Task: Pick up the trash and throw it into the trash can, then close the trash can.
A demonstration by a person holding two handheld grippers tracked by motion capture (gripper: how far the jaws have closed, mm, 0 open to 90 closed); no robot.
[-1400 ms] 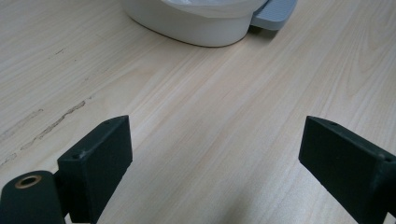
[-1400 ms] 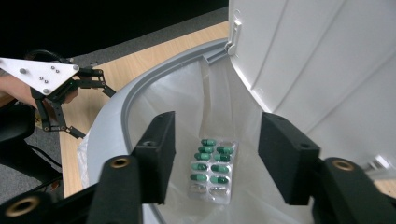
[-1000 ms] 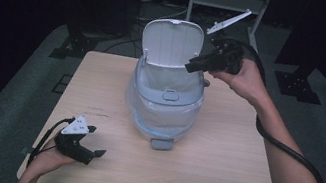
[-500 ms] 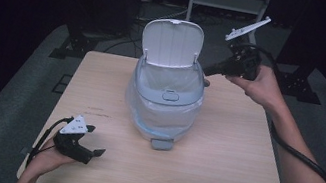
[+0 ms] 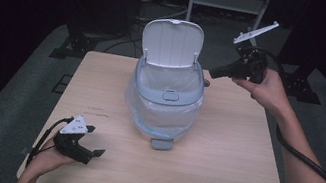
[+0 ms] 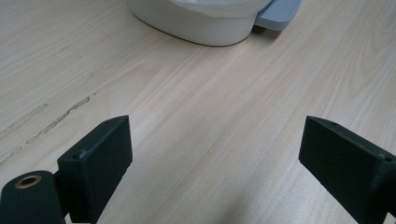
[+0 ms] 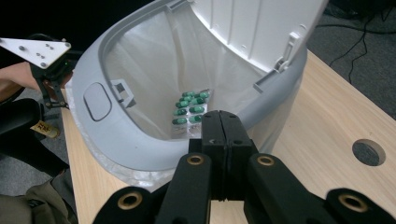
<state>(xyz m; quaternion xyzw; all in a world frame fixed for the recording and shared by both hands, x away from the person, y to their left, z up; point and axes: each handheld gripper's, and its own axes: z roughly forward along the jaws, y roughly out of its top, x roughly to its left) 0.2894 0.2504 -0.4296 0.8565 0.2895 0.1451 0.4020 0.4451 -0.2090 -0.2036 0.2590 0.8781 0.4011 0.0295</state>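
Observation:
A pale grey pedal bin [image 5: 143, 75] lined with a clear bag stands mid-table, its lid [image 5: 172, 42] tipped up and open. In the right gripper view a blister pack of green capsules [image 7: 190, 108] lies at the bottom of the bin [image 7: 121, 135]. My right gripper [image 5: 212, 73] hovers just right of the bin's rim, pointing at it, jaws shut with nothing between them [image 7: 219, 122]. Near the table's front left corner my left gripper [image 5: 98, 153] rests in the hand, open and empty [image 6: 217, 140], aimed at the bin's base [image 6: 201, 28].
The bin's foot pedal [image 5: 161, 144] sticks out toward me. A round hole [image 7: 369, 152] is cut in the tabletop behind the bin on its right. A metal frame [image 5: 227, 1] stands on the dark floor behind the table, among cables.
My right gripper has drawn back from the lid's edge to the right and its jaws have closed empty. The lid stays up. The left gripper has not moved.

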